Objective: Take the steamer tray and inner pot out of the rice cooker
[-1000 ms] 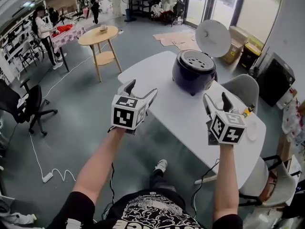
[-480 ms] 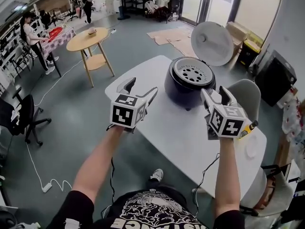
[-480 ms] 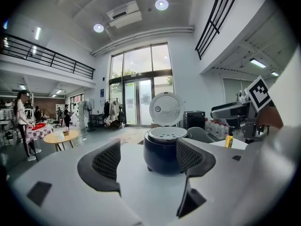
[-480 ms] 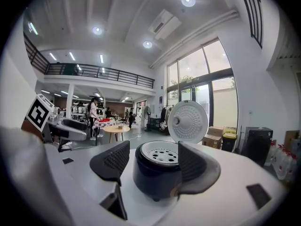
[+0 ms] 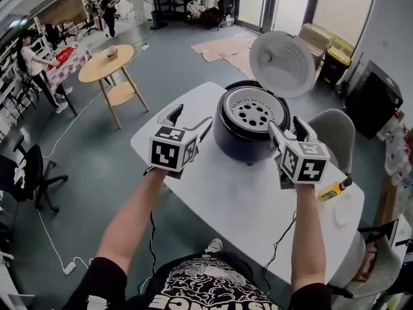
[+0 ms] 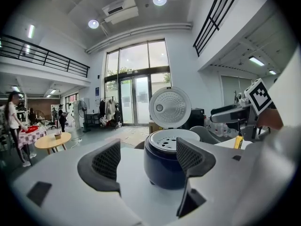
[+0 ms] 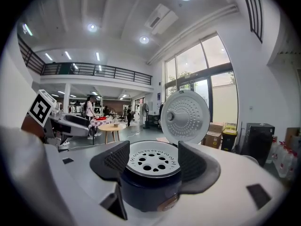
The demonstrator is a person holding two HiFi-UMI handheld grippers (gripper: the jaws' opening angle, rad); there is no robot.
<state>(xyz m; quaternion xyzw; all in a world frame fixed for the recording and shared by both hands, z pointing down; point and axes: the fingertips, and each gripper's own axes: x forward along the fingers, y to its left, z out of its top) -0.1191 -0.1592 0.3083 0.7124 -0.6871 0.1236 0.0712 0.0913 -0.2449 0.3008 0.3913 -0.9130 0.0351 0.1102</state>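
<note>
Two open hand-held grippers in front of an open rice cooker

The rice cooker (image 5: 248, 134) stands on the white surface (image 5: 258, 202) with its lid (image 5: 282, 55) raised. The perforated white steamer tray (image 5: 253, 110) sits in its top, and the inner pot cannot be made out under it. The left hand-held gripper (image 5: 191, 118) is just left of the cooker and the right hand-held gripper (image 5: 288, 126) just beside its right flank. Both have their jaws wide apart and hold nothing, neither touching the cooker.

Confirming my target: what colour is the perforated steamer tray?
White; the round perforated steamer tray shows best in right gripper view.
</note>
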